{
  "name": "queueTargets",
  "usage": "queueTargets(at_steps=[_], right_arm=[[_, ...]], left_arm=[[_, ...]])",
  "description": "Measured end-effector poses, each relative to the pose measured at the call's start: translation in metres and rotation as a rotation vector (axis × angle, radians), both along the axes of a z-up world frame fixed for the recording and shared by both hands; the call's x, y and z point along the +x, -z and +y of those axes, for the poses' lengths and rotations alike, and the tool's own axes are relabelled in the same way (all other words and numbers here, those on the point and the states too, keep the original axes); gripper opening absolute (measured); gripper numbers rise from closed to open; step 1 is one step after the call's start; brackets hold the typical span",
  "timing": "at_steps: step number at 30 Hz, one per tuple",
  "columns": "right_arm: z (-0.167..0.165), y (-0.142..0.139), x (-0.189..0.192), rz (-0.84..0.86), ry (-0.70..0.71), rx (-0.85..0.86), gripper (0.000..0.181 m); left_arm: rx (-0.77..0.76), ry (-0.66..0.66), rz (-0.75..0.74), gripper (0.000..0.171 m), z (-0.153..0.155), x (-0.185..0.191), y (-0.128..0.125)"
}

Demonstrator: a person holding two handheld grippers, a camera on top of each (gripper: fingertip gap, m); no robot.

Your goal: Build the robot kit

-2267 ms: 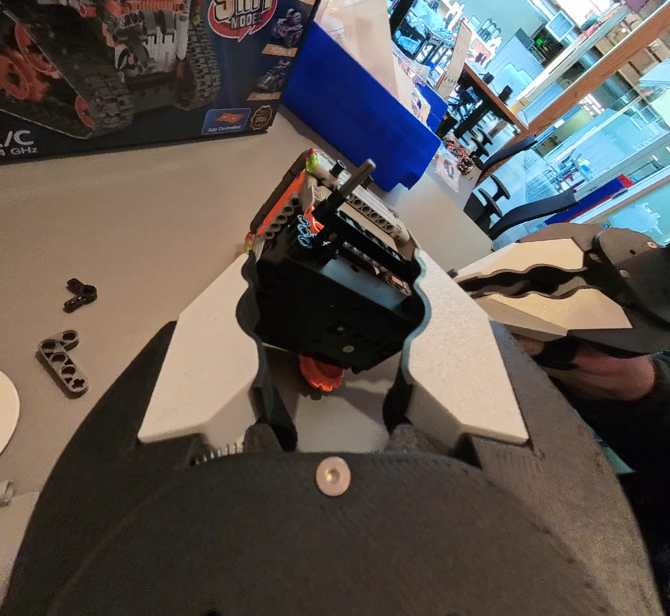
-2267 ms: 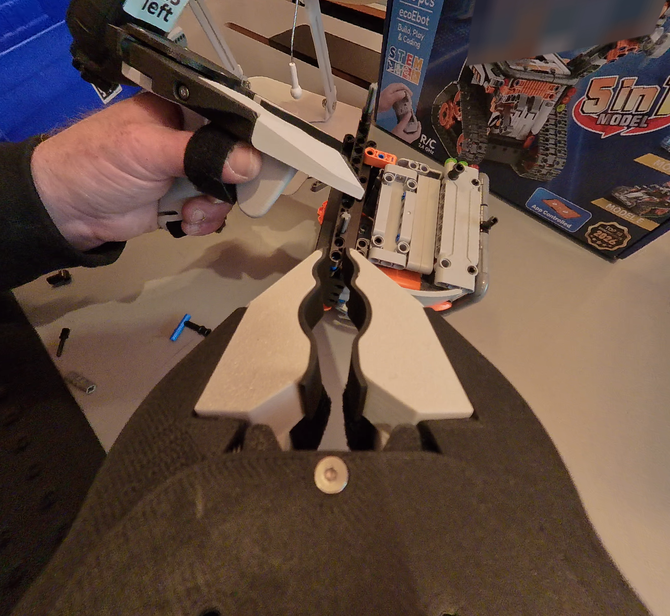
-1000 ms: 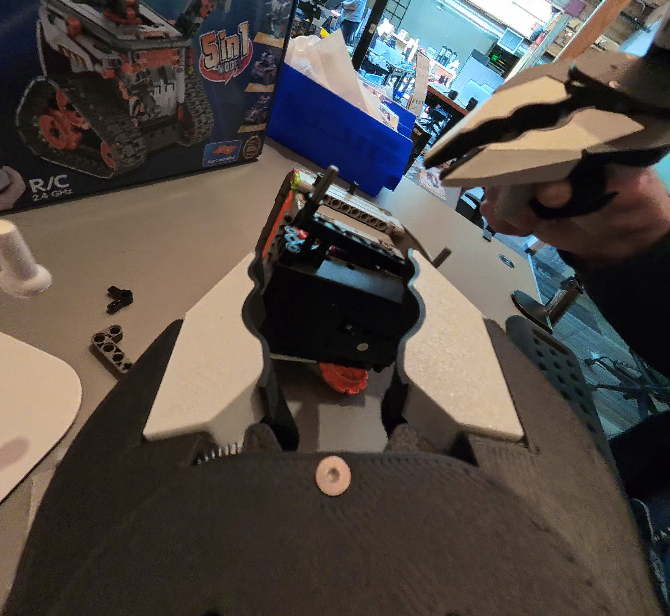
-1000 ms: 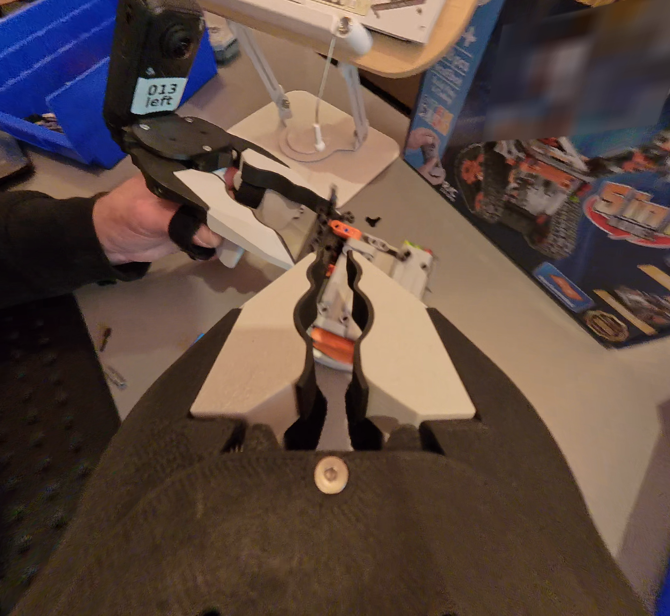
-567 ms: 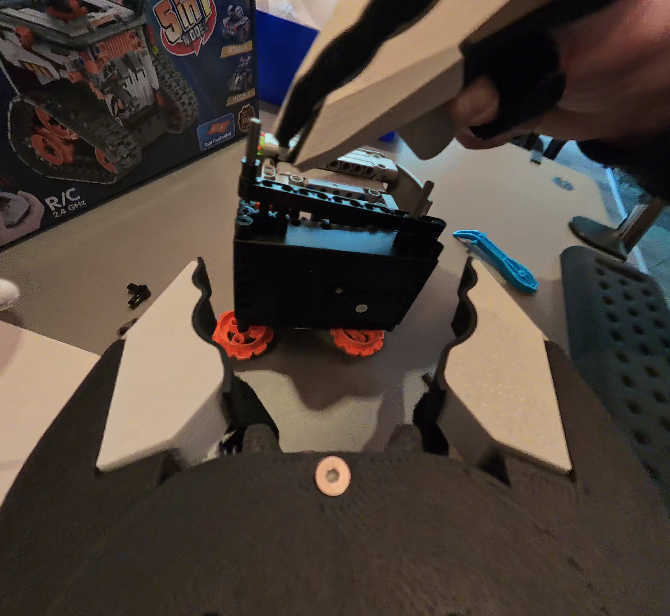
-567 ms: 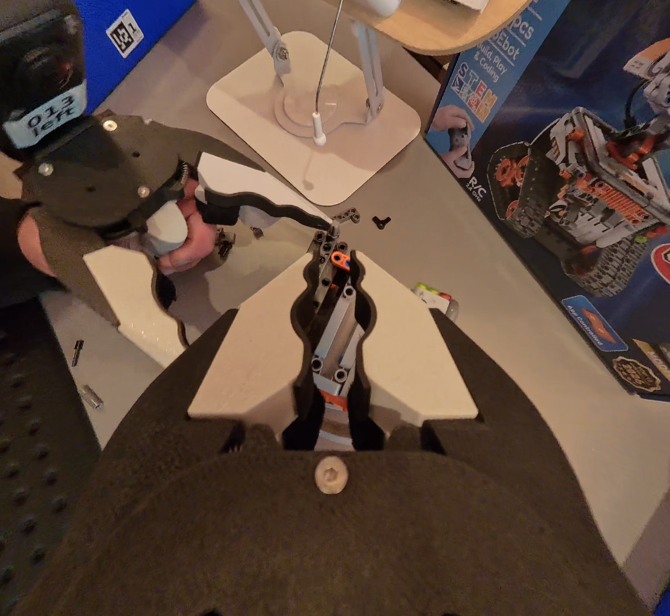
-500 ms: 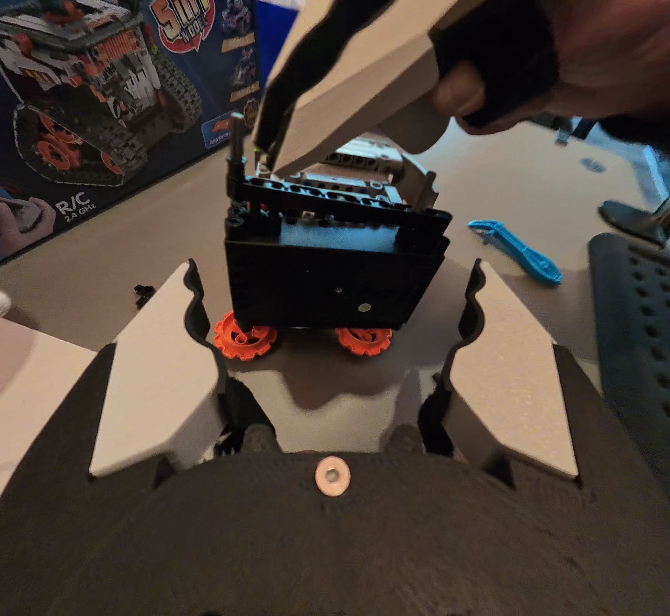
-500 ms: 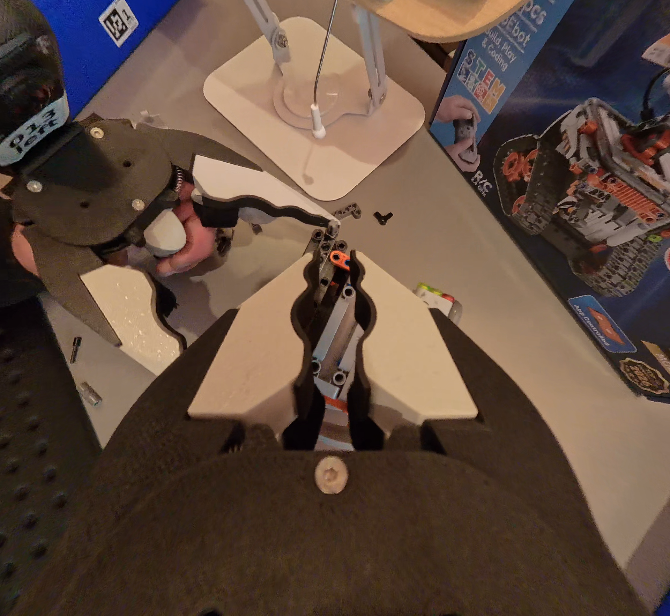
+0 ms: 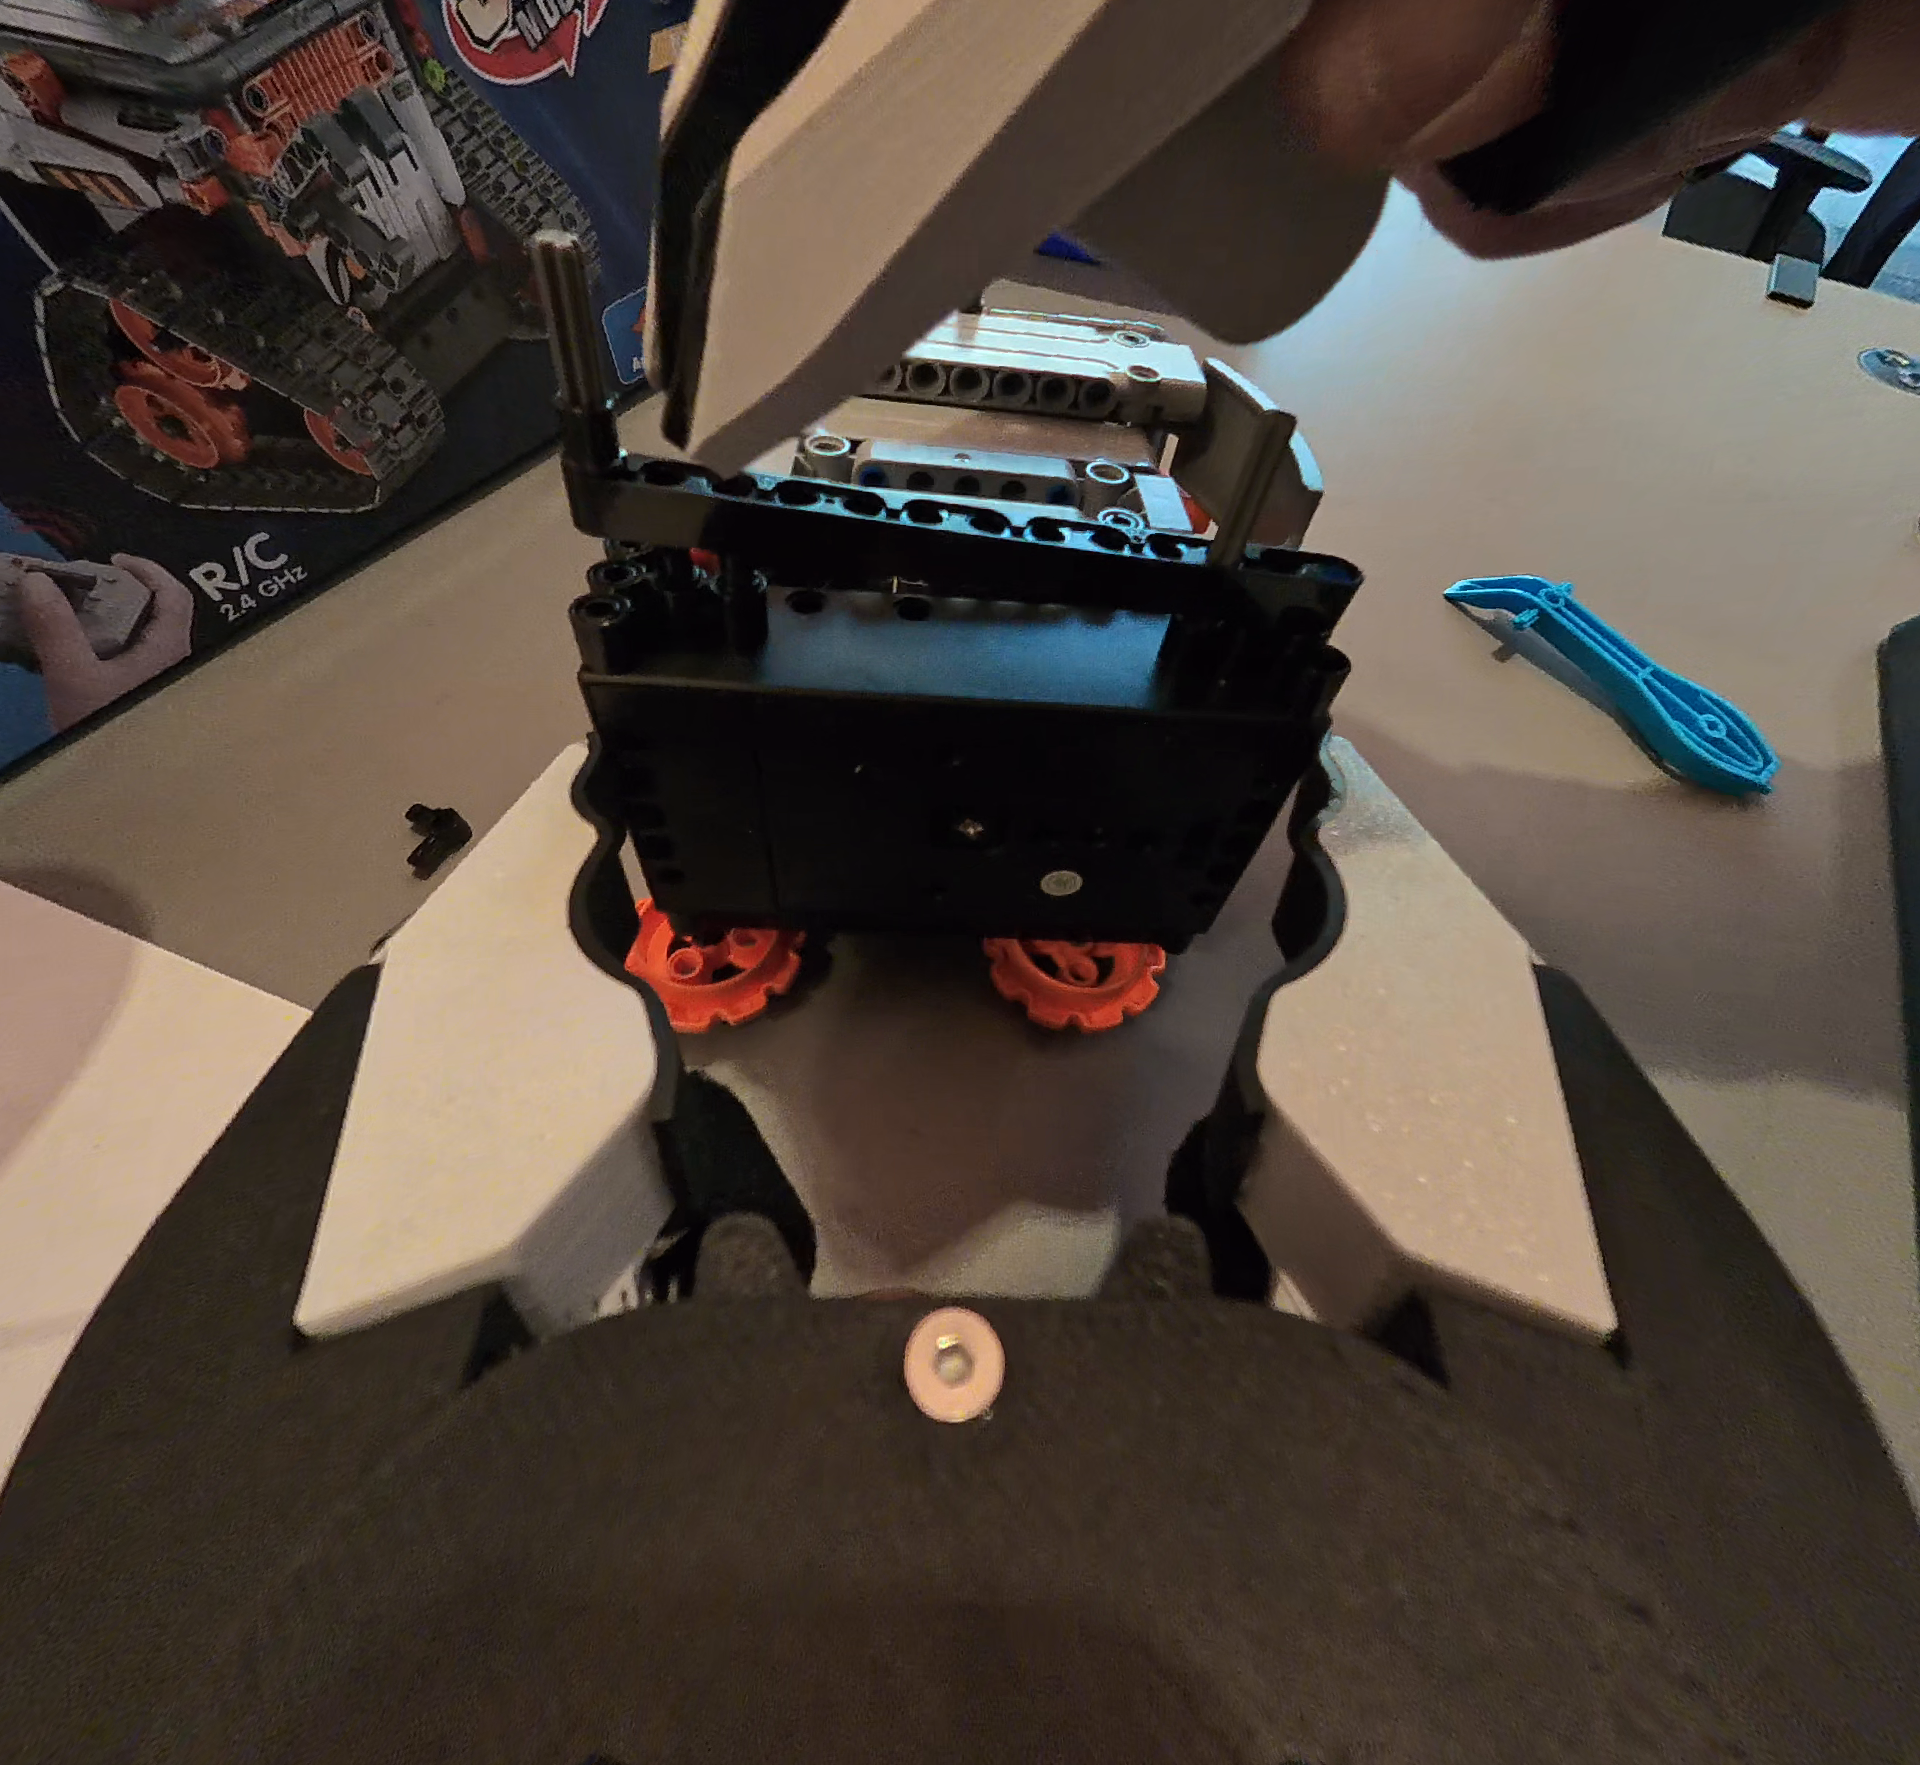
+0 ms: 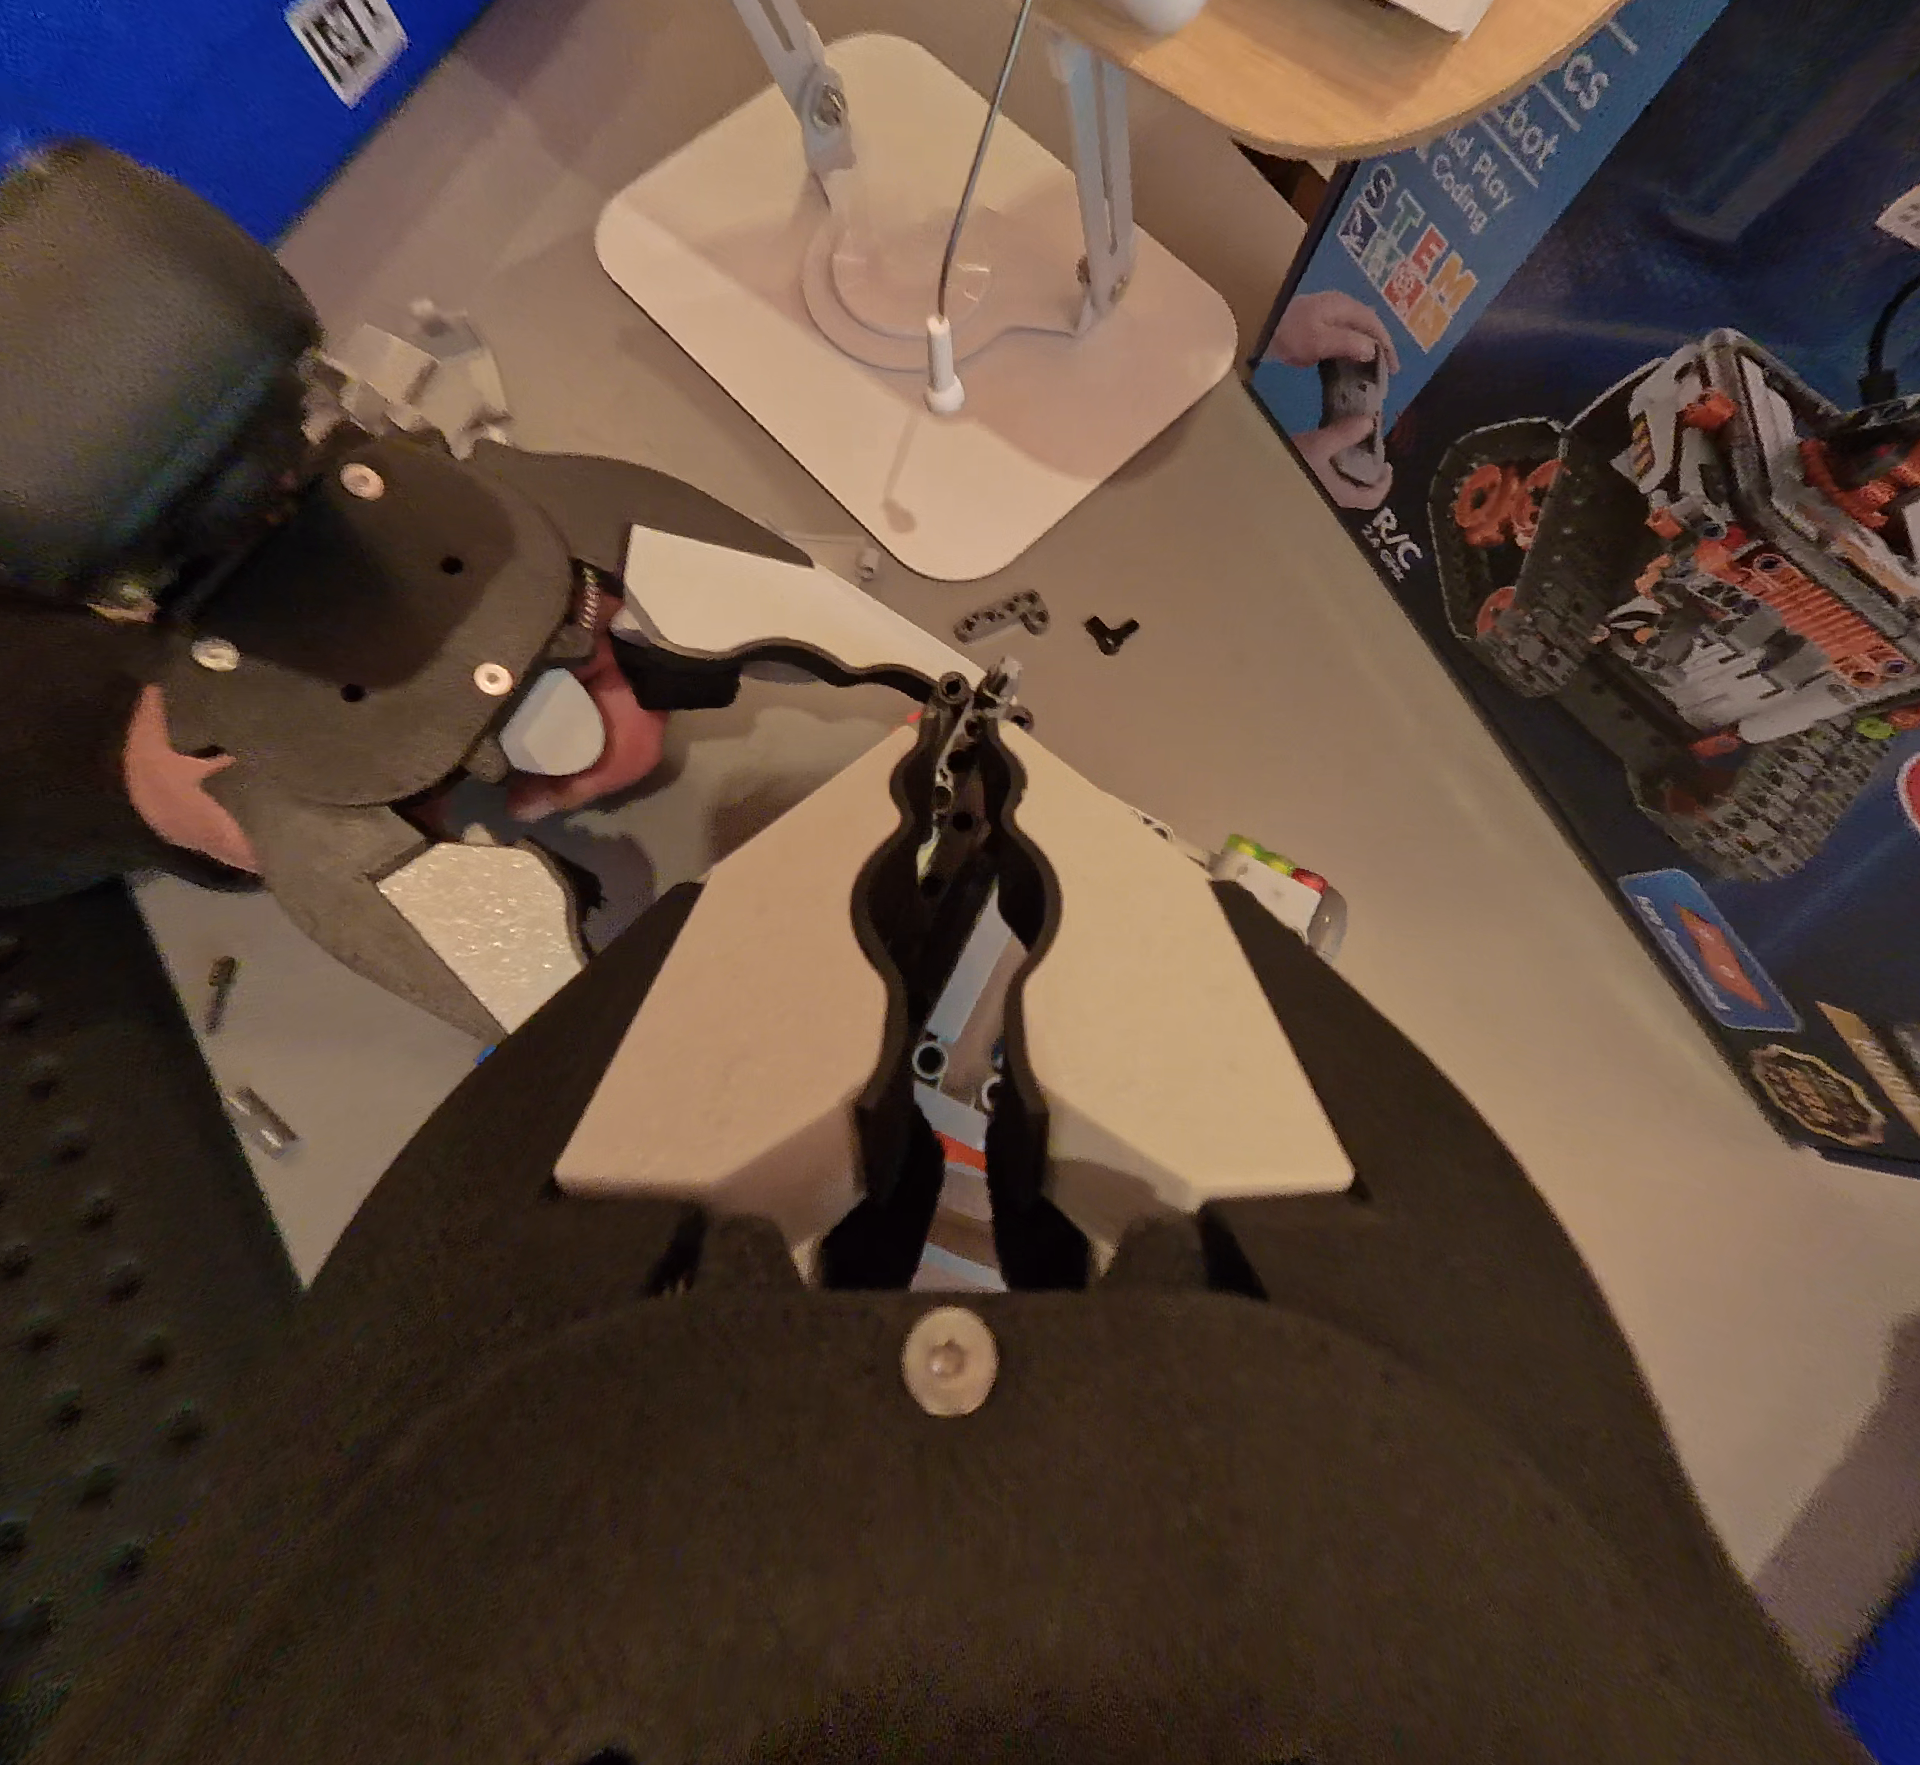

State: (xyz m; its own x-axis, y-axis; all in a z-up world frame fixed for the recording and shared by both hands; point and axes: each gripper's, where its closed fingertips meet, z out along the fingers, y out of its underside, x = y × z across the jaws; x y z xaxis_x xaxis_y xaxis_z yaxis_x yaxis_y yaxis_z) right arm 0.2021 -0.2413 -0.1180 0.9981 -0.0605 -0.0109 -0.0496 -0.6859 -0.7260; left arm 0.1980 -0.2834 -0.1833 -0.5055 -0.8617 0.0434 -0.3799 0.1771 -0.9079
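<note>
A brick-built vehicle model (image 9: 956,759) stands on the table on two orange wheels (image 9: 717,962), with a black block at the near end and grey beams behind. My left gripper (image 9: 951,780) is shut on the sides of the black block. One of its fingers (image 10: 748,603) shows in the right wrist view. My right gripper (image 10: 961,728) comes down from above and is shut on the black holed beam (image 9: 935,531) along the model's top. It also shows in the left wrist view (image 9: 686,385), beside an upright grey axle (image 9: 566,333).
A printed toy box (image 9: 260,209) stands behind the model, also in the right wrist view (image 10: 1662,572). A blue plastic tool (image 9: 1621,687) lies at the right. A white stand base (image 10: 914,365), loose small parts (image 10: 1003,619), a blue bin (image 10: 208,1) and a black mat (image 10: 83,1196) surround the spot. Some 7 centimeters of space lies between my two pairs of fingers.
The left gripper set the model on its wheels, opened wide, and has now shut on the black block again. The right gripper moved over the model's top and narrowed onto the black beam.
</note>
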Motion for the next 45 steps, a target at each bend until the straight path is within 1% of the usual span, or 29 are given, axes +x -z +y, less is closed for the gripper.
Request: queueTargets(at_steps=[2,5,19,22,24,26,27,29,31,33,36,45], right_arm=[[-0.001,0.008,0.001,-0.037,0.001,-0.049,0.006],[0.000,0.010,0.001,-0.081,0.006,-0.058,0.006],[0.002,0.013,0.000,-0.025,0.023,0.013,0.007],[-0.004,0.010,-0.003,-0.056,0.034,0.008,0.012],[-0.008,0.015,-0.004,-0.059,0.044,-0.011,0.015],[-0.006,0.017,-0.006,-0.061,0.041,-0.008,0.010],[-0.006,0.017,-0.006,-0.055,0.043,-0.005,0.009],[-0.005,0.017,-0.006,-0.051,0.038,0.001,0.009],[-0.004,0.017,-0.007,-0.054,0.029,0.002,0.008],[-0.003,0.017,-0.010,-0.056,0.022,0.010,0.007],[-0.003,0.017,-0.010,-0.075,0.022,0.009,0.007],[-0.004,0.016,-0.011,-0.048,0.026,0.054,0.005]], left_arm=[[-0.001,-0.001,-0.001,0.126,0.000,0.000,0.000],[-0.001,-0.006,-0.002,0.126,0.000,0.000,0.000],[0.058,-0.002,0.006,0.123,-0.002,-0.004,0.002],[0.056,0.006,0.015,0.123,-0.002,-0.007,0.002],[0.058,0.010,0.015,0.123,0.000,-0.007,0.000],[0.047,0.013,-0.019,0.122,0.001,-0.006,-0.010],[0.050,0.025,-0.019,0.122,0.000,-0.006,-0.011],[0.071,0.046,-0.001,0.128,-0.001,-0.004,-0.006],[0.050,0.062,-0.006,0.128,-0.002,-0.003,-0.008],[0.044,0.082,-0.024,0.125,-0.003,-0.002,-0.012],[0.068,0.097,-0.032,0.125,-0.003,-0.001,-0.010],[0.103,0.090,-0.046,0.122,-0.006,-0.003,-0.009]])
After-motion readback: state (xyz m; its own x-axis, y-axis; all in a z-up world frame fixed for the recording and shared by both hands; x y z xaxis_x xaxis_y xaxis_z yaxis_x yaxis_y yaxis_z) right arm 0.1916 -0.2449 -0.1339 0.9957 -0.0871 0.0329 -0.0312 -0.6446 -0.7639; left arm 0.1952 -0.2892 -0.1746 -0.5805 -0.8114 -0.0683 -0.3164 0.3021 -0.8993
